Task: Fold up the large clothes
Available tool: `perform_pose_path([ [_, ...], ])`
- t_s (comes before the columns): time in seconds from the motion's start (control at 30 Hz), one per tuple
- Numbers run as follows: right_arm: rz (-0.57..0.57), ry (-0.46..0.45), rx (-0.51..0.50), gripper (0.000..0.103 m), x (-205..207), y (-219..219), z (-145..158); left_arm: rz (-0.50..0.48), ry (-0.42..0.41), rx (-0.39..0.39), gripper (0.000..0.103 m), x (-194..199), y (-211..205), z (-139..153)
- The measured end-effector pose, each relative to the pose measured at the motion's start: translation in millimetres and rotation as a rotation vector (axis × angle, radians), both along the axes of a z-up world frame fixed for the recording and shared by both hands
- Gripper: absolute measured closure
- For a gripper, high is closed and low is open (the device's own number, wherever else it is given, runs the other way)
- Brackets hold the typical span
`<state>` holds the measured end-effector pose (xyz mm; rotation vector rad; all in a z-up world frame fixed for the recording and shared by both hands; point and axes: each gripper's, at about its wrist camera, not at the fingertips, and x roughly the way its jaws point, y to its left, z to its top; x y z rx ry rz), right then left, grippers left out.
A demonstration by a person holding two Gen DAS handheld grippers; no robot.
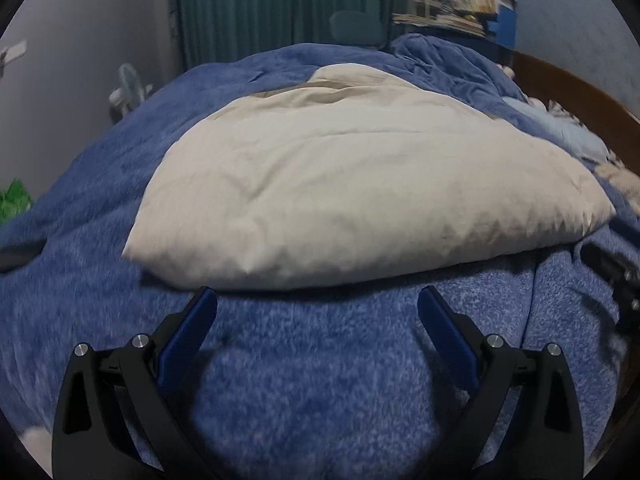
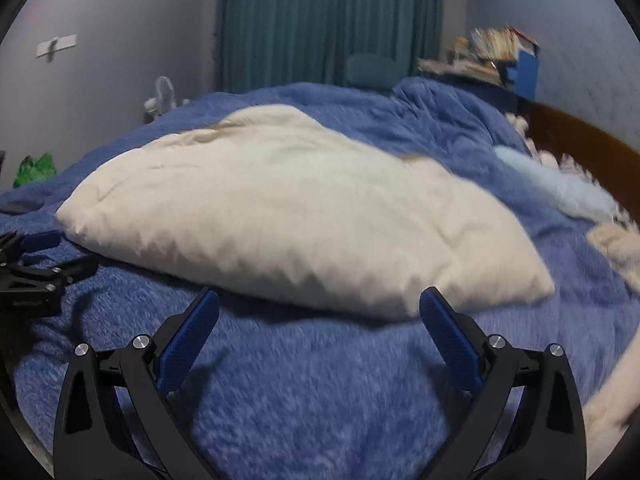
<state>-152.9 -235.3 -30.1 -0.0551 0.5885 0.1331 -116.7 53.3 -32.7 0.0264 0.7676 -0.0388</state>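
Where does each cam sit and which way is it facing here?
Left wrist: on the left gripper, low over the blue blanket, facing the cream garment; own open fingers show, right gripper at right edge.
Right wrist: on the right gripper, same heading; own open fingers, left gripper at left.
Shared: garment, blanket, teal curtain.
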Motion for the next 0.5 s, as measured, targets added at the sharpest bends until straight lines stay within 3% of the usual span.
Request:
perform_pose_path([
  [0.17, -0.059, 0.02, 0.004, 0.006, -13, -1, -13, 0.037, 0.001, -0.037, 0.006, -14, 1, -2],
  [0.5, -0.098, 0.006, -0.001, 0.006, -23, -1, -23, 0.04, -0.038, -0.024, 0.006, -35, -3, 2],
])
